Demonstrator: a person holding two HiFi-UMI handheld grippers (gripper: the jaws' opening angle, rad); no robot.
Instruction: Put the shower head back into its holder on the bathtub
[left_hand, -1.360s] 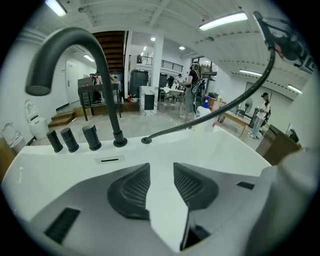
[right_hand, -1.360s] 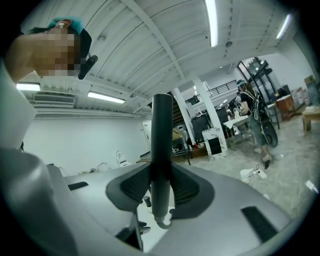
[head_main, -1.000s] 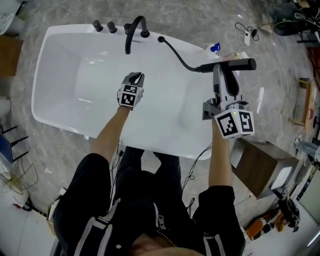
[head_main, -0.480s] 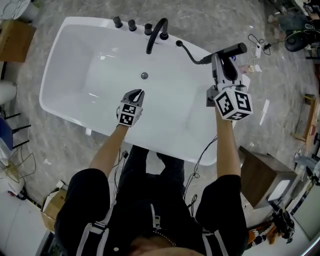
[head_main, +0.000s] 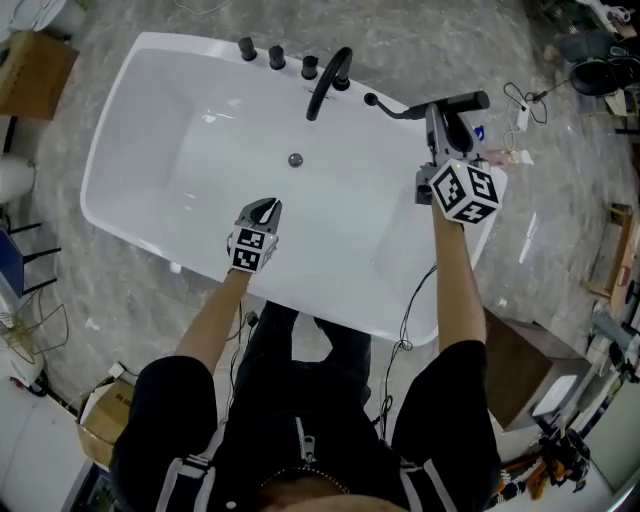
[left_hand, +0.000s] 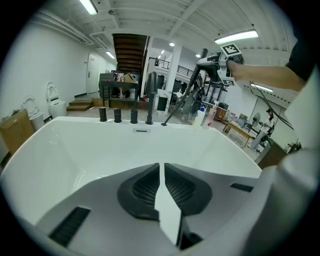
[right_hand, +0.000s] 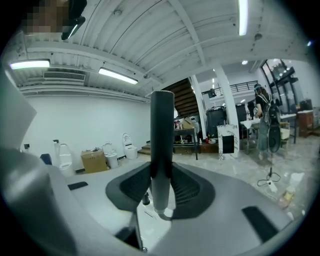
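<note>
The black shower head (head_main: 462, 102) lies level over the tub's far right rim, its hose (head_main: 396, 110) running back to the holder (head_main: 372, 99) on the deck. My right gripper (head_main: 441, 112) is shut on the shower head's handle. In the right gripper view the handle (right_hand: 162, 145) stands upright between the pads of my right gripper (right_hand: 161, 187). My left gripper (head_main: 264, 208) hangs shut and empty over the tub's near side. In the left gripper view, my left gripper (left_hand: 161, 176) looks across the tub at the holder (left_hand: 164, 123) and the raised shower head (left_hand: 211, 60).
The white bathtub (head_main: 130, 150) carries a black spout (head_main: 328, 80) and three black knobs (head_main: 277, 58) on its far deck, and a drain (head_main: 295, 160) in its floor. A brown box (head_main: 520, 355) stands to the right, and cables (head_main: 525, 100) lie on the floor.
My right gripper has carried the shower head closer to the holder, and the hose now bends less. My left gripper has drawn back from mid-tub toward the near rim, uncovering the drain.
</note>
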